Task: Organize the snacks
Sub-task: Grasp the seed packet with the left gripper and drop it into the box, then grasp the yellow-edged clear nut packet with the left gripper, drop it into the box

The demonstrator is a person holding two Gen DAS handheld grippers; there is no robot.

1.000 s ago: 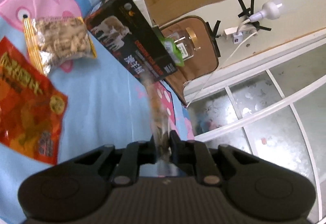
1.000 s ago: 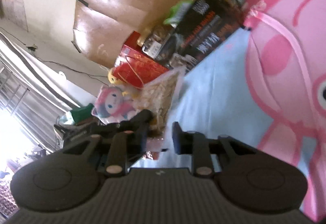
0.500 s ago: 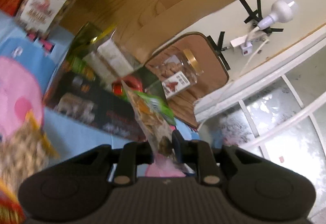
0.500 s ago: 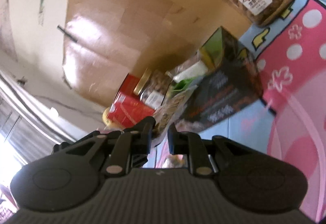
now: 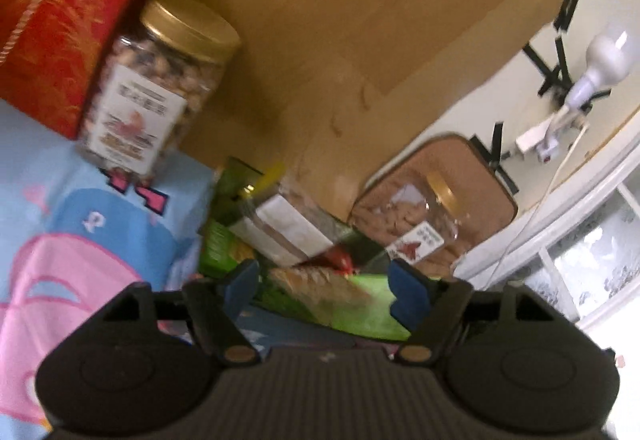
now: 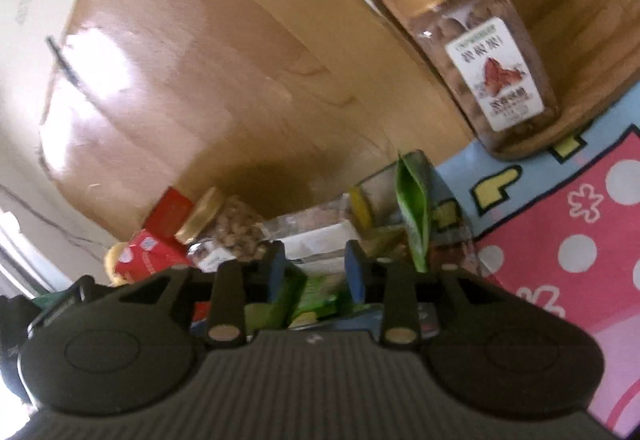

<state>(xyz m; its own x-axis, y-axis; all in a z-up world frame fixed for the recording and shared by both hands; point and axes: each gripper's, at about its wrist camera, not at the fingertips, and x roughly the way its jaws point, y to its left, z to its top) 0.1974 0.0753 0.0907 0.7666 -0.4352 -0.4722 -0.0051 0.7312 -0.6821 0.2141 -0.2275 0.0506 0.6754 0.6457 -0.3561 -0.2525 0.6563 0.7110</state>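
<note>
Now: letting go of a snack over the open box with a green flap [image 5: 234, 180], at the far end of the blue and pink cartoon cloth [image 5: 80, 224].
Left tongs [image 5: 324, 290]: spread wide, jaws just been opening, holding nothing. See-through snack bag with a green end [image 5: 316, 286] between the blue pads, touched by neither.
Right tongs [image 6: 315, 272]: about half open, jaws just been opening too, gripping nothing. Green packets [image 6: 316, 300] seen through the gap, not pinched.
Snack bag place: lying in the box on top of the other packets, just in front of the clear tub with a white label [image 5: 288, 228].
Doing it well: keep both tongs open and pull straight back and up, so no pad catches the bag's edge and drags it out again. Stay clear of the standing green pouch [image 6: 414, 216], likely easy to tip. Check for a flat, settled bag before fetching the next snack.
Neighbours: tall clear jar of nuts with a gold lid [image 5: 156, 80] beside the red cardboard box with a gold rope handle [image 5: 60, 20]. One more gold-lidded clear jar [image 6: 480, 68] on the brown board [image 6: 580, 0].
Writing: white labels with a red picture on both jars, letters too blurry to read. Barcode sticker on the red box, no brand name clear enough to tell.
</note>
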